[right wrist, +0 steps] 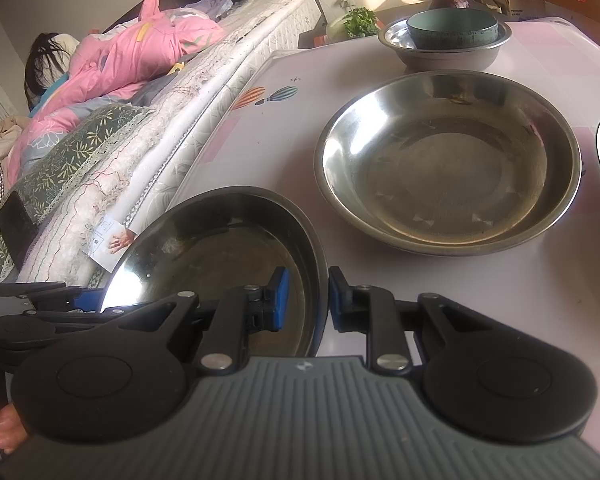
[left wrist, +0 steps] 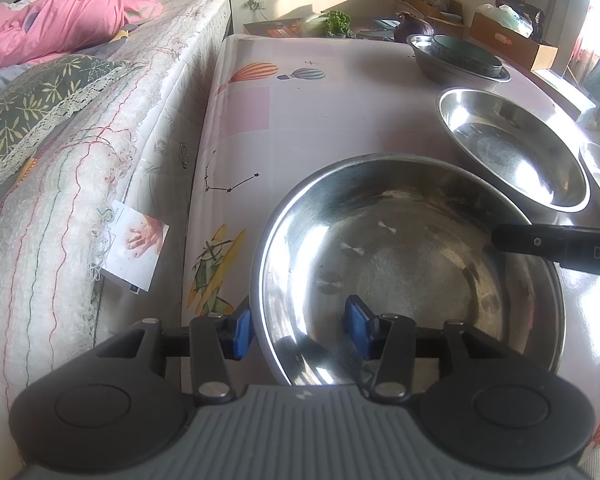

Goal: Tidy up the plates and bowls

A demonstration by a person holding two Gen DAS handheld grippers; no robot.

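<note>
on the near edge of the desk (left wrist: pixel 300 92) sits a steel plate (left wrist: pixel 404 264), and both tools straddle its rim. left hand-held gripper (left wrist: pixel 298 330) stands wide, one blue pad outside the rim, one inside. right hand-held gripper (right wrist: pixel 309 298) is narrow around the opposite rim, pads close, contact unclear. farther right lies a second steel plate (right wrist: pixel 448 160); at the far end a green bowl (right wrist: pixel 452 28) sits in a steel bowl (right wrist: pixel 446 54).
</note>
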